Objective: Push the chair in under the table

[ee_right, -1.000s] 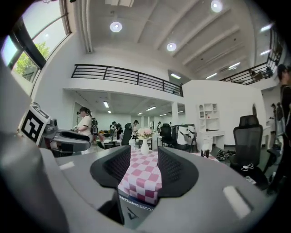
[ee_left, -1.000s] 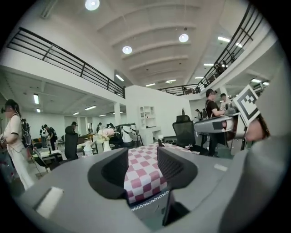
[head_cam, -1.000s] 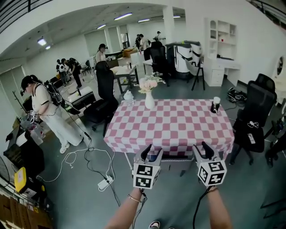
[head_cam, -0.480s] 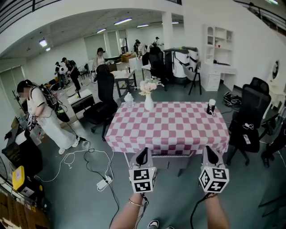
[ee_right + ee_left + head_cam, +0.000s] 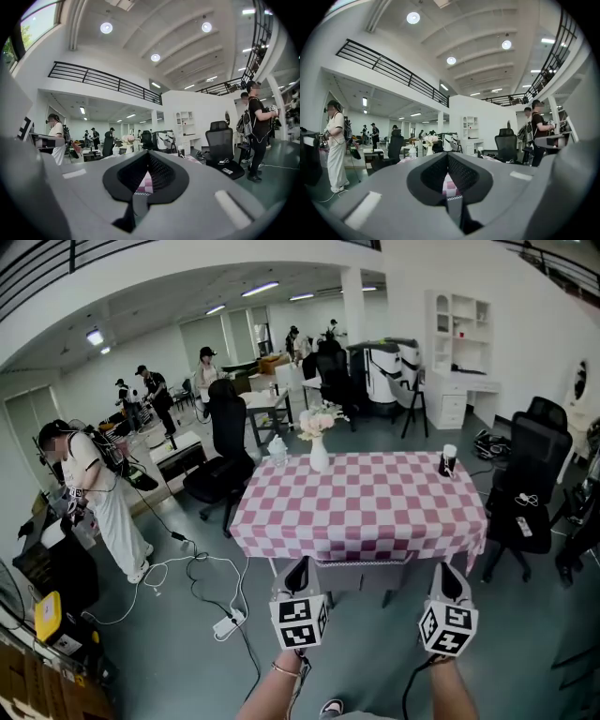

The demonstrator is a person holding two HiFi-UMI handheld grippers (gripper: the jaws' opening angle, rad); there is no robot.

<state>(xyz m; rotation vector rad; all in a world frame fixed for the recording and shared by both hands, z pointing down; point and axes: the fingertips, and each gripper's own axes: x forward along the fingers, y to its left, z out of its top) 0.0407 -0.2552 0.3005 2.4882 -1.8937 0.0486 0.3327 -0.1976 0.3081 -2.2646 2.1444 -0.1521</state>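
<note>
Chair (image 5: 362,576), grey, is sitting at the table's (image 5: 375,512) near edge, tucked below the hanging hem of the pink-and-white checked cloth, with only its upper part showing under that hem.

Left gripper (image 5: 298,568) is pointing level at the table's near side, just beside the chair's left end. Its jaws are pressing tip to tip with nothing between them; the left gripper view is showing only a patch of checked cloth through the gap behind the tips. Right gripper (image 5: 444,570) is hanging off the chair's right end, slightly apart from it, also aimed at the table. Its jaws are likewise lying together and holding nothing. Whether either gripper is touching the chair cannot be told.

On the table's far edge a white vase (image 5: 319,456) of pale flowers is standing upright, with a small clear bottle (image 5: 277,450) just to its left. A dark cup (image 5: 448,461) is standing near the table's far right corner.

A black office chair (image 5: 221,442) is standing off the table's far left corner, and another black office chair (image 5: 527,479) is standing just beyond its right side. A person in white (image 5: 94,498) is standing well left of the table, and a power strip (image 5: 228,622) is lying on the floor off its near left corner.
</note>
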